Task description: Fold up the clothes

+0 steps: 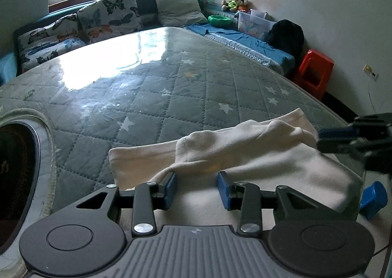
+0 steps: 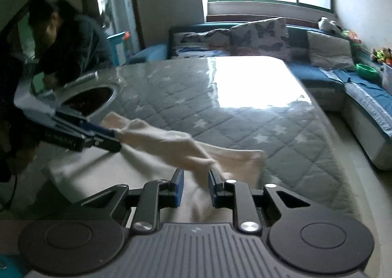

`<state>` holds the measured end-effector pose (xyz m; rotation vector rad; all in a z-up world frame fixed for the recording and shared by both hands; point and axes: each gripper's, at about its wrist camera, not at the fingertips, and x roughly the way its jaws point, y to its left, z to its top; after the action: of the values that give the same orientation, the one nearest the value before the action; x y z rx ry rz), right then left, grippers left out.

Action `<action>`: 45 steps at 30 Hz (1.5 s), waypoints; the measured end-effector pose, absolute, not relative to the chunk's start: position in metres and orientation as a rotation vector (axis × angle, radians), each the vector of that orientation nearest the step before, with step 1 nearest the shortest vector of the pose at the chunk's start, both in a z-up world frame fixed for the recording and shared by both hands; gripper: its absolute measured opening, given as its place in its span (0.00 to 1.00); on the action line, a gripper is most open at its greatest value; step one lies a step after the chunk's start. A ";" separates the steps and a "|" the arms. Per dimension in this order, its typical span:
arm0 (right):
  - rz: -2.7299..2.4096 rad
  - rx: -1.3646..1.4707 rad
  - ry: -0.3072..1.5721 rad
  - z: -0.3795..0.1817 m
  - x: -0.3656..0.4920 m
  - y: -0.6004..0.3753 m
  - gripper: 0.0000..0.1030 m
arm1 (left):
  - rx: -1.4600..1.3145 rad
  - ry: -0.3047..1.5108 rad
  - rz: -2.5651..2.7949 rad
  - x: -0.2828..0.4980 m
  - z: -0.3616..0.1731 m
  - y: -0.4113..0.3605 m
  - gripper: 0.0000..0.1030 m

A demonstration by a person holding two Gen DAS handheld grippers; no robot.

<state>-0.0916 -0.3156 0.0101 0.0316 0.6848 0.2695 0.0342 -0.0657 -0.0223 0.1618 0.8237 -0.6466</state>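
A cream-white garment [image 1: 257,155] lies bunched on the near edge of a table covered with a grey quilted star-pattern cloth [image 1: 171,87]. My left gripper [image 1: 197,187] hovers over the garment's near part, jaws apart, nothing between the blue pads. In the right wrist view the garment [image 2: 186,148] stretches from the left gripper [image 2: 110,138] across to my right gripper [image 2: 196,187], whose jaws are apart with a cloth fold lying between the pads. The right gripper shows blurred at the right edge of the left wrist view [image 1: 325,140], at the garment's far end.
A round dark opening [image 1: 17,175] sits in the table at the left. A sofa with butterfly cushions [image 1: 107,16] and a blue bench [image 1: 245,42] lie beyond. A red stool [image 1: 313,74] and a blue object [image 1: 373,198] stand right. A person [image 2: 68,40] bends at left.
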 end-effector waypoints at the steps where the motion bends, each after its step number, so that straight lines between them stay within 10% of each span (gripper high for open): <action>1: 0.254 0.032 0.693 0.011 -0.095 -0.321 0.19 | 0.161 0.818 -0.658 0.031 -0.020 -0.067 0.40; 22: 0.313 0.330 0.792 -0.015 -0.096 -0.344 0.09 | 0.230 0.771 -0.812 -0.026 -0.014 -0.096 0.49; 45: 0.263 -0.016 0.601 0.018 -0.114 -0.292 0.05 | 0.200 0.803 -0.689 -0.011 -0.016 -0.069 0.52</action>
<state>-0.1137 -0.2920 0.0176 -0.0159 0.6014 0.2633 -0.0107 -0.0692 -0.0159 0.1999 0.8029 -0.6890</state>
